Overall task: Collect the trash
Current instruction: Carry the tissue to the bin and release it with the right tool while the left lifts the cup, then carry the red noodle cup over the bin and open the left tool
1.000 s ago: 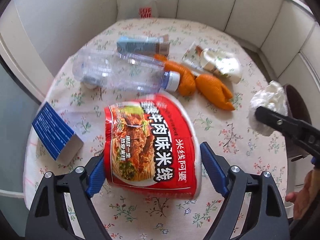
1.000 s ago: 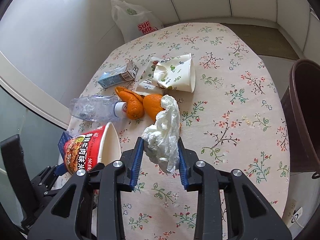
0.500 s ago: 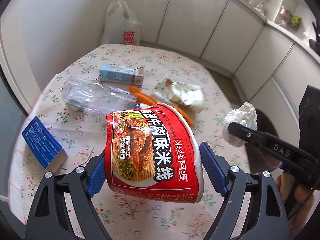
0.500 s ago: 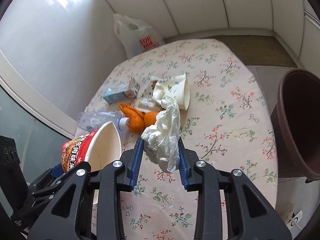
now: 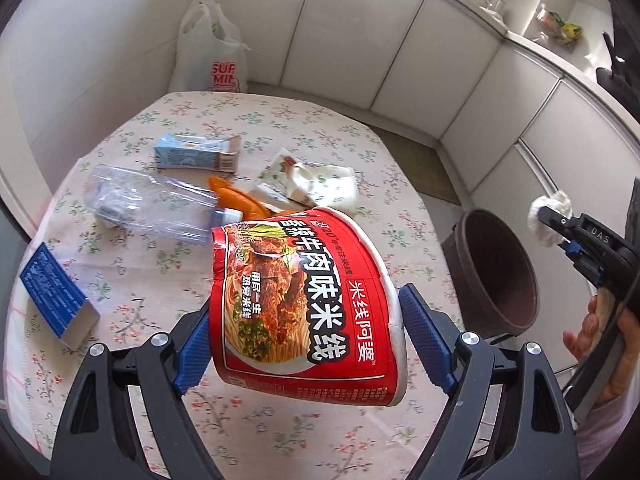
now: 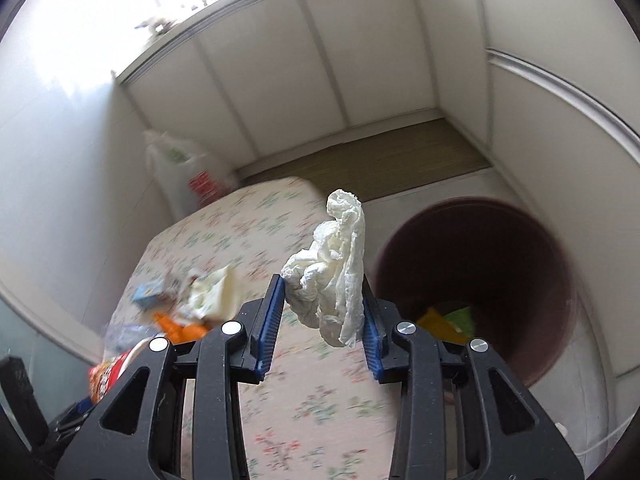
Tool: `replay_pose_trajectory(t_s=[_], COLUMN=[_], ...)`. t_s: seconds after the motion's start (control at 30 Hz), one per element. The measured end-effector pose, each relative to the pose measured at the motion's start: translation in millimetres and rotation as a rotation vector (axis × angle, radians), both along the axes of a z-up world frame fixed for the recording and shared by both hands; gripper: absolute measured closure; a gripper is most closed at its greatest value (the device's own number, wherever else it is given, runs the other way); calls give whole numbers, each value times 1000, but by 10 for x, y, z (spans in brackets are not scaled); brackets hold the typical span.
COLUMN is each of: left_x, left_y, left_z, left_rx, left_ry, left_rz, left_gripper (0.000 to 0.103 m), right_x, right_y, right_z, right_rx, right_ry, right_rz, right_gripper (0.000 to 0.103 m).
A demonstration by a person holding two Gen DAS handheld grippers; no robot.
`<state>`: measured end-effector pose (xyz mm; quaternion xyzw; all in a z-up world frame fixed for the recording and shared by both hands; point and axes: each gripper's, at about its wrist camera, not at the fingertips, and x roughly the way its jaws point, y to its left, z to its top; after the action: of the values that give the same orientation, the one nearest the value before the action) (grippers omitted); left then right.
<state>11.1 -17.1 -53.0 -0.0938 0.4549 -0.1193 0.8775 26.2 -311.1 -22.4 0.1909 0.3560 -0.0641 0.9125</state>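
The left gripper holds a red noodle cup by its sides, above the surface: light, thin-walled, crushable. Toward the brown bin, the right gripper, jaws just loosening, holds soft crumpled tissue.

The left wrist camera sits just behind its claw, high above the flowery-cloth desk, looking down and across to the far edge. The right wrist camera looks from behind its claw, out past the desk's right edge. Both views show the desk and the round brown plastic bin.
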Motion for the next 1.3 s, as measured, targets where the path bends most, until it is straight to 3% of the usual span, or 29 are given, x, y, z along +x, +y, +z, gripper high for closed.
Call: replay_pose_trajectory(t_s=[0.03,0.07,0.2,0.23,0.47,0.6,0.83,0.97,1.3], left_x=[10,28,59,70,197,294,379,375,549], left_y=[-46,-114,-428,-517,-1294,-1836,-2736,-3054,-3436], left_z=[9,25,148,183,453,523,466,347,-143], left_rx=[-6,-13,-5,-2,-16,-37,-37,-25,-21], left_ry=[4,8,-14,-22,-56,-54,-37,-27,88], left_rz=[-6,-16,-68,-83,-199,-271,-390,-436,-452], left_gripper=[21,21,21,21,20,20,20,20,20], right_x=[-35,-68,-222,-269,-676,-911,-1072,-1209,-1206], right_y=[-108,-235,-627,-707,-1354,-1586,-1783,-1840,-1968], right_z=[20,47,94,98,47,-25,-83,-49,-124], right_rx=[-8,-19,40,63,234,352,436,467,508], right_ry=[-4,-6,-24,-35,-102,-156,-205,-240,-239], right_rz=[-35,-82,-205,-235,-509,-603,-638,-674,-693], right_gripper=[64,55,10,9,7,7,7,7,7])
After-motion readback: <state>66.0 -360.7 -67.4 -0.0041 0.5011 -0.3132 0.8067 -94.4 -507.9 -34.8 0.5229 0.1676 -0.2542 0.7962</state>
